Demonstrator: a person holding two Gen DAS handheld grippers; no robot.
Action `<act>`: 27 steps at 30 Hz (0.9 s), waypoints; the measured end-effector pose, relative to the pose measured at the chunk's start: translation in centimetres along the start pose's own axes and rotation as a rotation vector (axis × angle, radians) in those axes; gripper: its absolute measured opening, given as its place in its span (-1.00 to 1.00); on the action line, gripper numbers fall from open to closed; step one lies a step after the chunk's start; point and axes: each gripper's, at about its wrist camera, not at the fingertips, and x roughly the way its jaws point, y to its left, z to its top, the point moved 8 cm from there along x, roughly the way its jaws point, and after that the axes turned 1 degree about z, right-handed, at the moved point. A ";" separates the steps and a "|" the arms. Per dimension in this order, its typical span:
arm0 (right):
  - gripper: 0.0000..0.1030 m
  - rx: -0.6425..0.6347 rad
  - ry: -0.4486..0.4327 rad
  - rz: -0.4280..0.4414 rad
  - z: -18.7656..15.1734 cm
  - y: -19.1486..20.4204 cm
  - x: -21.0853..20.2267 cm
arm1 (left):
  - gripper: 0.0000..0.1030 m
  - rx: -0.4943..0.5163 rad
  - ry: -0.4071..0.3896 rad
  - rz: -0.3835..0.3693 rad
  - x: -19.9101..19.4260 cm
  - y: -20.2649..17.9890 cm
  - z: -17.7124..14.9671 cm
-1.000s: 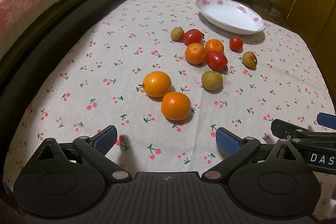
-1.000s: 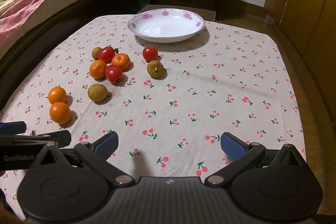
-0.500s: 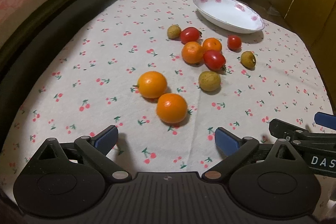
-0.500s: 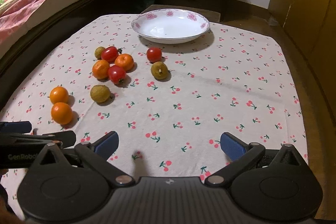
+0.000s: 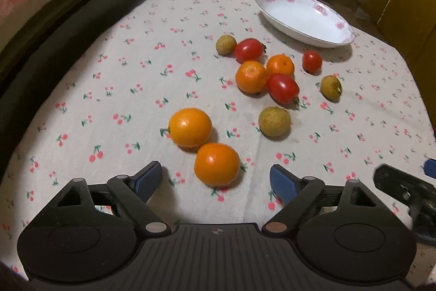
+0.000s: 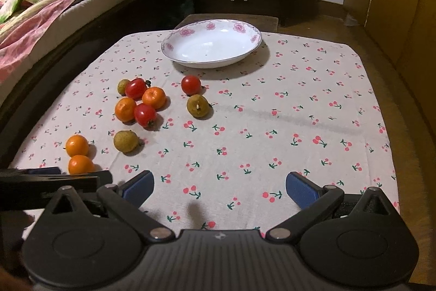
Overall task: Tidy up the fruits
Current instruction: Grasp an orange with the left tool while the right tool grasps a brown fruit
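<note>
Between the wide-open, empty left gripper (image 5: 215,177) sits the nearest orange (image 5: 217,164). Best to centre it, close gently, then carry it to the dish (image 5: 303,18); the right gripper (image 6: 219,186) hangs open, empty.

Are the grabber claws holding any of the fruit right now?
No. The left gripper and right gripper are both open and hold nothing. The nearest round orange fruit lies on the cherry-print tablecloth before the left one.

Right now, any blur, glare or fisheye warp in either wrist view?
Left wrist view: right gripper smeared by motion blur, glare spots on the nearest orange, table edge bowed. Right wrist view: sharper, plate casts a soft shadow, walls curve at the edges.
</note>
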 end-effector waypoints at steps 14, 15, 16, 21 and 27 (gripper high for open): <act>0.88 -0.048 0.008 0.033 0.6 1.5 0.8 | 0.09 0.026 -0.043 0.016 -0.3 0.8 0.4; 0.83 -0.054 0.008 0.052 0.8 1.8 0.9 | -0.05 0.016 -0.041 -0.012 -0.4 0.8 0.4; 0.81 -0.060 0.008 0.068 0.9 2.2 1.0 | -0.05 0.001 -0.038 -0.033 -0.5 0.8 0.4; 0.56 -0.105 -0.007 0.145 2.1 4.1 1.8 | -0.16 0.014 -0.033 -0.039 -0.9 0.9 -0.1; 0.35 -0.157 0.017 0.251 3.1 7.0 3.5 | -0.16 -0.003 -0.034 -0.052 -1.1 1.6 -0.3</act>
